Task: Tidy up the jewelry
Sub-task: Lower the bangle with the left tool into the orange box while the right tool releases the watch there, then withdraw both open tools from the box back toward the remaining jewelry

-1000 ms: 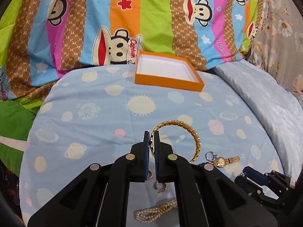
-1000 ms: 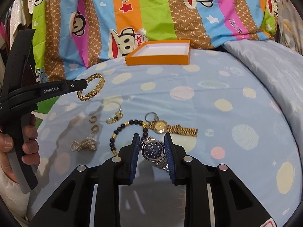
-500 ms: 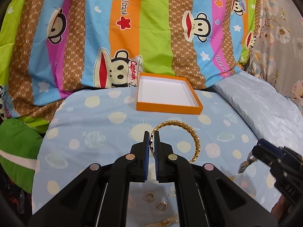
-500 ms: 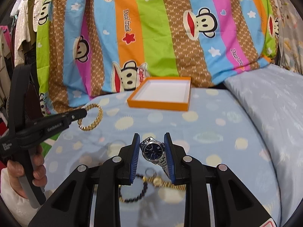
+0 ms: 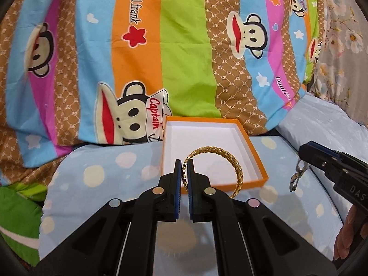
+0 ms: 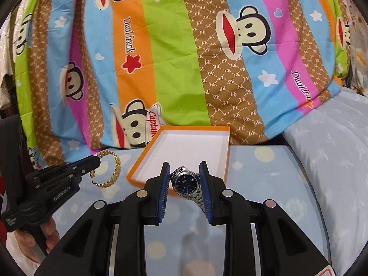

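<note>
currently, both tools are loaded and pointed at the orange box (image 5: 250, 147), which sits open and empty on the bed (image 5: 110, 172) against the striped blanket (image 5: 184, 57).

left tool (image 5: 184, 169): clamped on the gold bracelet (image 5: 234, 163) at one edge of the ring, so the loop hangs free to the tool's right side. in the left wrist view the loop overlaps the near part of the box, but the right wrist view shows the gold bracelet (image 6: 110, 170) beside the box's left wall, not over it (judged as not yet in place for release).

right tool (image 6: 184, 172): closed on the watch (image 6: 185, 181), gripping the case by its sides with the blue dial facing the camera; the steel strap trails down along the right finger. the watch is held in the air close to the box's near edge.

gripping each piece by a rigid part keeps the dangling remainder clear of the fingers, so it should drop cleanly once the tool opens over the white floor of the box.
</note>
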`<action>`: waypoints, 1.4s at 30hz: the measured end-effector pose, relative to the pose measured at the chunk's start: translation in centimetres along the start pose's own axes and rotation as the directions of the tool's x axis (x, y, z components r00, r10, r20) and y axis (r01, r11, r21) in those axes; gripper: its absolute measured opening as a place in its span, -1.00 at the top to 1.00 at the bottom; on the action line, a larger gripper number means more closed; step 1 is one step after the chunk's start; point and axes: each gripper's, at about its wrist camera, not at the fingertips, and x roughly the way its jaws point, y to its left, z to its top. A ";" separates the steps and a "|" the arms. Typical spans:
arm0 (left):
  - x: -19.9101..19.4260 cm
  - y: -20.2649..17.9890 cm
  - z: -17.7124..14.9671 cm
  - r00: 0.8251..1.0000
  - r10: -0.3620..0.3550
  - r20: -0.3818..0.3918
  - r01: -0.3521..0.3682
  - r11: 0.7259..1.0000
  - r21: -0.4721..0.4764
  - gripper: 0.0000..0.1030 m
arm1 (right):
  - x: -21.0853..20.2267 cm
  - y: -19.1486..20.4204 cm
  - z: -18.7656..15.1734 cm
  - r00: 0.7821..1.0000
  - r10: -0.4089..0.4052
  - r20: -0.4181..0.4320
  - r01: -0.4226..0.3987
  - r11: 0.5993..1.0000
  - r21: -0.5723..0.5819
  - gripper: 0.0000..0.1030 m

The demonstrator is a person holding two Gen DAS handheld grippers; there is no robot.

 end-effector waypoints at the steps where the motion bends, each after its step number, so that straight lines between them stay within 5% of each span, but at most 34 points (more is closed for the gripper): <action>1: 0.9 0.0 0.3 1.000 -0.003 -0.004 0.003 1.000 0.001 0.92 | 1.1 -0.3 0.5 1.000 -0.001 -0.007 0.001 1.000 0.001 0.52; 17: 15.5 -0.6 3.0 0.991 0.022 -0.130 -0.017 0.999 0.037 0.79 | 15.5 -4.9 2.9 0.992 -0.019 -0.129 0.024 0.999 0.036 0.49; 18: 15.7 -0.6 3.0 0.992 0.029 -0.126 -0.025 0.999 0.037 0.70 | 15.5 -4.8 3.0 0.994 -0.025 -0.110 0.029 0.999 0.029 0.48; 20: 15.6 -0.3 3.3 0.994 0.037 -0.103 -0.034 0.999 0.025 0.11 | 14.9 -4.7 3.1 0.996 -0.031 -0.086 0.034 0.999 0.026 0.34; 27: 11.7 3.0 2.9 0.999 0.032 -0.044 -0.034 0.998 -0.044 -0.11 | 12.2 -6.2 0.8 0.993 -0.020 -0.113 0.029 0.996 0.082 0.24; 32: 11.1 5.2 -0.2 0.990 0.059 -0.129 -0.067 0.996 -0.061 -0.11 | 12.0 -6.0 -2.3 0.981 -0.068 -0.179 0.079 0.995 0.053 0.25; 36: 11.3 5.2 -2.2 0.982 0.073 -0.175 -0.082 0.996 -0.047 -0.06 | 12.3 -6.2 -4.0 0.971 -0.064 -0.230 0.082 0.994 0.071 0.61; 42: 11.5 4.0 -3.8 0.975 0.038 -0.220 -0.046 0.999 -0.029 0.64 | 11.3 -6.0 -4.9 0.967 -0.089 -0.241 0.109 0.991 0.072 0.78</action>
